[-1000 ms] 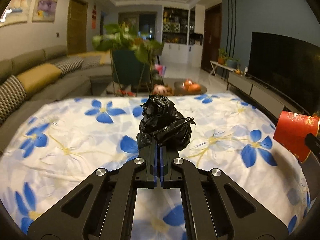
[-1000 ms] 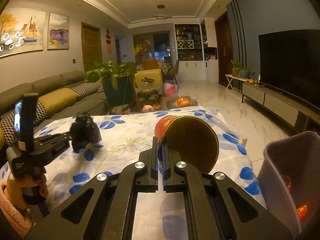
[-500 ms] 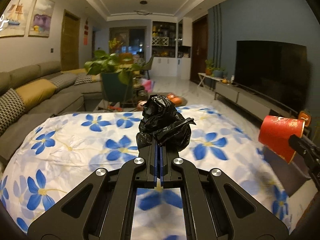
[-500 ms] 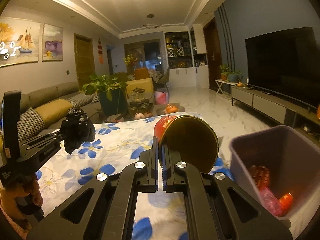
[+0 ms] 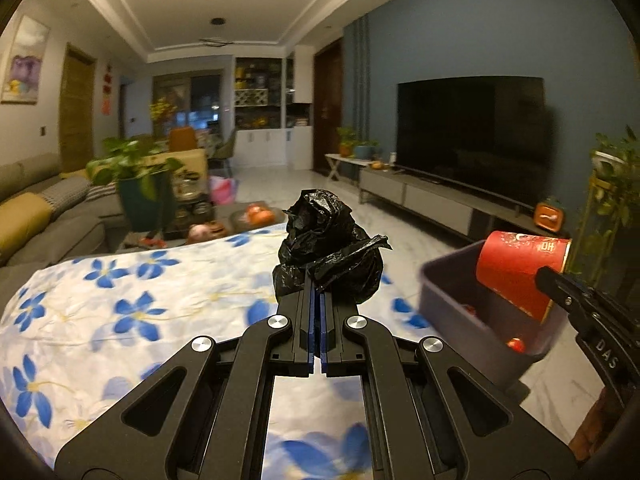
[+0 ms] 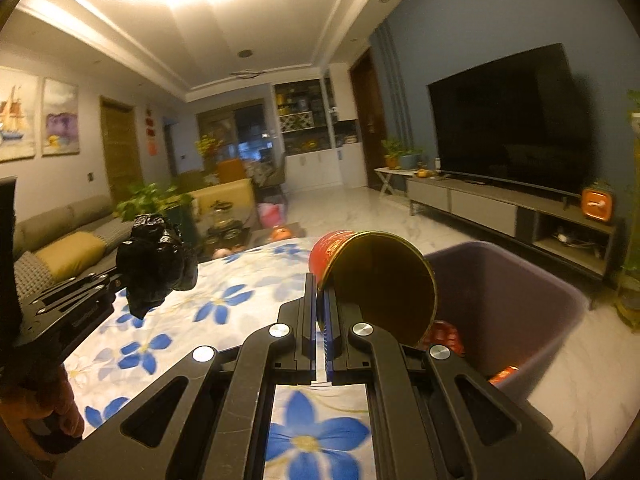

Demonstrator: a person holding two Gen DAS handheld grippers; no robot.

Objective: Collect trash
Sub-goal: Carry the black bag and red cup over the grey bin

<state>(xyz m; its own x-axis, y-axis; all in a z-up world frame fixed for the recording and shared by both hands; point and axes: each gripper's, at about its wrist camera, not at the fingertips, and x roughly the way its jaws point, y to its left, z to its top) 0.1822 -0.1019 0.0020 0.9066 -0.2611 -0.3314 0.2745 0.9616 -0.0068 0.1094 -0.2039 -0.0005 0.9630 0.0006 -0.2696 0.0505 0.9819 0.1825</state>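
My left gripper (image 5: 319,300) is shut on a crumpled black plastic bag (image 5: 326,252) and holds it in the air above the flowered tablecloth (image 5: 120,312); the bag also shows in the right wrist view (image 6: 154,260). My right gripper (image 6: 321,292) is shut on the rim of a red paper cup (image 6: 372,276), tilted with its gold inside facing me, over the near edge of a purple-grey bin (image 6: 532,308). The cup (image 5: 520,272) and the bin (image 5: 452,292) show at the right of the left wrist view. Red trash (image 6: 444,334) lies in the bin.
The bin stands off the table's right edge on the marble floor (image 6: 592,380). A sofa (image 5: 36,216) lies to the left, a potted plant (image 5: 140,176) and a low table beyond the tablecloth, a TV (image 5: 472,132) on its stand along the right wall.
Both grippers have swung right with their loads. The bin has come into the left wrist view, and the cup has moved from over the table to over the bin's edge.
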